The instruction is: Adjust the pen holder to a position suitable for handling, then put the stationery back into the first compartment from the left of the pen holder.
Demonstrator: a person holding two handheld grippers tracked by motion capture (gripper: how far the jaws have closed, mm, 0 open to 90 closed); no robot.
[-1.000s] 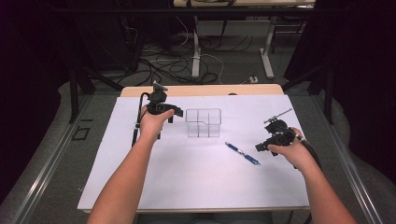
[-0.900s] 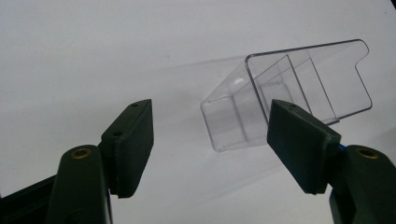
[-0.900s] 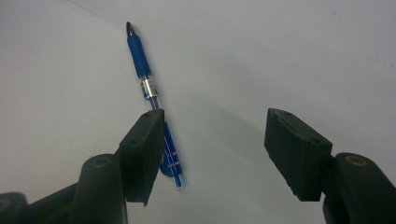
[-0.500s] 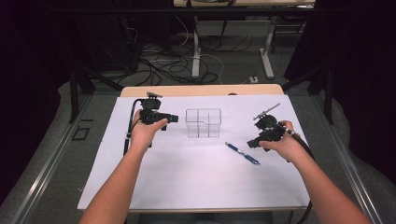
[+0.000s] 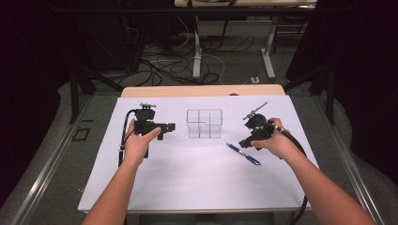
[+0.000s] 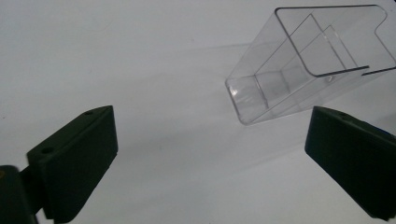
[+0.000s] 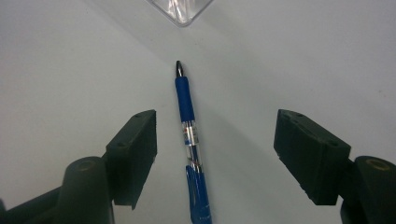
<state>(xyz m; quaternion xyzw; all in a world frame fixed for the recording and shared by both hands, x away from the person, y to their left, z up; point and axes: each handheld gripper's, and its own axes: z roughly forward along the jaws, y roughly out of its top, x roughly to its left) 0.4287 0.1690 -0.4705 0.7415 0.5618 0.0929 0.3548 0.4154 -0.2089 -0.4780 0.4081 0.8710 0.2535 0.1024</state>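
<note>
A blue pen lies on the white bench between the spread jaws of the right gripper, near a clear divided container faced by the left gripper, likewise spread.

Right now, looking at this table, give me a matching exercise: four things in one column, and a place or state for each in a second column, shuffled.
Things:
1. pen
2. clear divided holder
3. left gripper
4. right gripper

States or places:
A. upright on the white sheet between the two hands
B. jaws apart, looking at the holder
C. lying flat, blue
D. jaws apart on either side of the pen

Pairs: 1-C, 2-A, 3-B, 4-D
</note>
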